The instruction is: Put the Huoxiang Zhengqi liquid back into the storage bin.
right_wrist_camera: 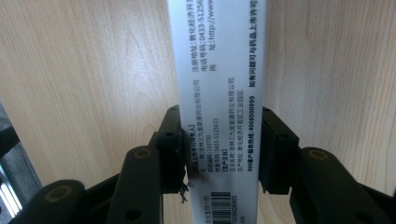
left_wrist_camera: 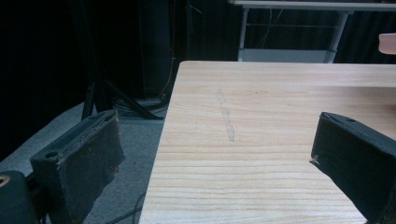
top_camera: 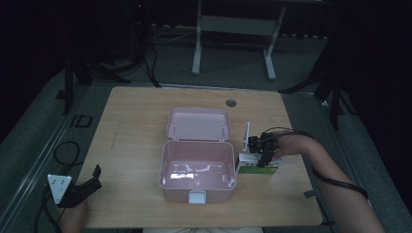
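Beside the open pink box (top_camera: 197,165), just to its right on the table (top_camera: 136,116), my right gripper (top_camera: 263,158) has its jaws clamped on the narrow sides of the white-and-green carton (top_camera: 256,168), which sits on the wood; the printed white face (right_wrist_camera: 219,93) runs up between my pads. So the grasp looks made; the lift and the drop into the empty box remain, I judge. My left gripper (top_camera: 83,187) rests at the near left corner, jaws wide, holding nothing
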`<action>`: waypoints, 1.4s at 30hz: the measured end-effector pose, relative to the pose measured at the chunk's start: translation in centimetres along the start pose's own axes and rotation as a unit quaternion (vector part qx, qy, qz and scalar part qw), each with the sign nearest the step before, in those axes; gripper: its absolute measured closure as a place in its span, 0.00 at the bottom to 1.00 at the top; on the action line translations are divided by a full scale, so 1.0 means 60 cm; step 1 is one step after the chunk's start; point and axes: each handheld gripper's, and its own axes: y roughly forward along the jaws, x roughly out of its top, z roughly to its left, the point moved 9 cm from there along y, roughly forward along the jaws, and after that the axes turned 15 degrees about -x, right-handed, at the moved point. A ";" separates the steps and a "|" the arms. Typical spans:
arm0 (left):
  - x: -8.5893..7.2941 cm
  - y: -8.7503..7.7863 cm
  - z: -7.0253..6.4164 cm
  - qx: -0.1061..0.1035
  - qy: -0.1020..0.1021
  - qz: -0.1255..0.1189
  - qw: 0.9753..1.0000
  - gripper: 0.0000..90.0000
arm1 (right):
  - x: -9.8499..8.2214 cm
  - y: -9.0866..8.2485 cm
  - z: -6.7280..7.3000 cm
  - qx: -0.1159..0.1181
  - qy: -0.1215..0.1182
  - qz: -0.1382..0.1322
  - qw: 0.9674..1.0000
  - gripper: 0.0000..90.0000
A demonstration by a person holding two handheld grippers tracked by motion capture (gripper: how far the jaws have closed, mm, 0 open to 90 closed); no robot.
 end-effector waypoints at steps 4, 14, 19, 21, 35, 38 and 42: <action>0.000 0.000 0.000 0.000 -0.001 0.000 1.000 0.03 | 0.001 -0.001 -0.002 -0.003 0.003 0.000 1.000 0.68; 0.000 0.000 0.001 -0.001 -0.004 0.000 1.000 0.03 | -0.011 -0.018 0.000 -0.010 -0.004 0.018 1.000 0.69; 0.000 0.000 0.000 -0.001 -0.004 0.000 1.000 0.03 | -0.014 -0.030 0.013 0.000 -0.005 0.021 1.000 0.69; 0.000 0.000 0.000 -0.001 -0.004 0.000 1.000 0.03 | -0.014 -0.036 0.019 0.000 -0.006 0.024 1.000 0.69; 0.000 0.000 0.002 0.001 -0.006 0.000 1.000 0.03 | -0.022 -0.086 0.050 0.008 -0.019 0.020 1.000 0.69; -0.001 0.000 0.001 0.001 -0.006 0.000 1.000 0.03 | -0.027 -0.092 0.051 0.004 -0.014 0.020 1.000 0.69; -0.001 0.001 0.000 0.000 -0.002 0.002 1.000 0.03 | -0.036 -0.104 0.058 0.007 -0.010 0.021 1.000 0.69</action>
